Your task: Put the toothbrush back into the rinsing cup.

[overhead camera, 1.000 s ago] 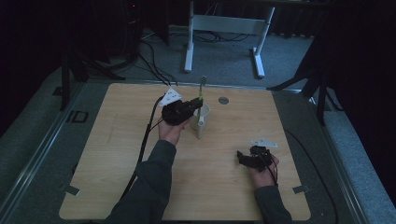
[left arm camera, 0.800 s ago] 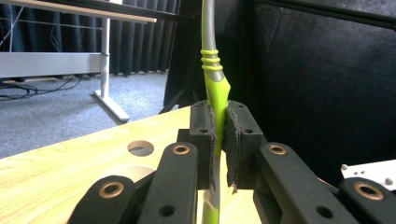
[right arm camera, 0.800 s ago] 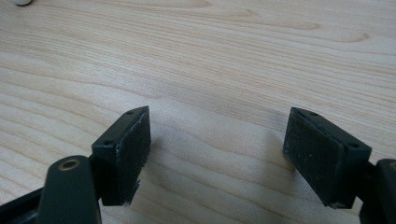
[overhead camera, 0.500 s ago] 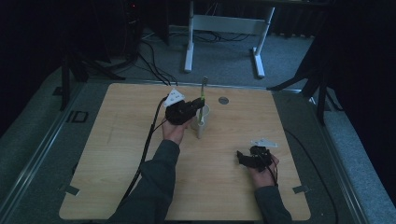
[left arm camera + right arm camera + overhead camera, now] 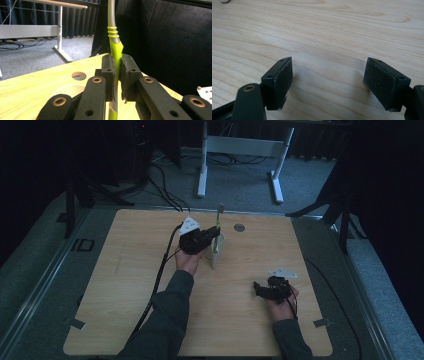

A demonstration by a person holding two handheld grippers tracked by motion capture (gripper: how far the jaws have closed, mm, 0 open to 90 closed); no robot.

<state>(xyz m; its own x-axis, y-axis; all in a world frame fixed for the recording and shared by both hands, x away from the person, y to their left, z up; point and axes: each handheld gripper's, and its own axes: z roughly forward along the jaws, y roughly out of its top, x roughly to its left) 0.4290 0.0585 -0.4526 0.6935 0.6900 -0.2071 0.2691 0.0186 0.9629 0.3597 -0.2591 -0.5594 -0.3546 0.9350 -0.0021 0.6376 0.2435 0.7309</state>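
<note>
A toothbrush with a lime-green and grey handle stands upright, its lower end down in a pale cup near the middle of the wooden table. My left gripper comes in from the cup's left. In the left gripper view its pads are shut on the toothbrush's green handle, with my left gripper level above the cup's rim. My right gripper rests low at the table's front right. In the right gripper view my right gripper is open over bare wood.
A round cable hole lies in the tabletop just behind the cup. A white-legged desk frame and floor cables stand beyond the far edge. Dark curtains surround the table. Tape marks sit at the front corners.
My left gripper has edged slightly to the right with the toothbrush still in it. The right gripper has not moved.
</note>
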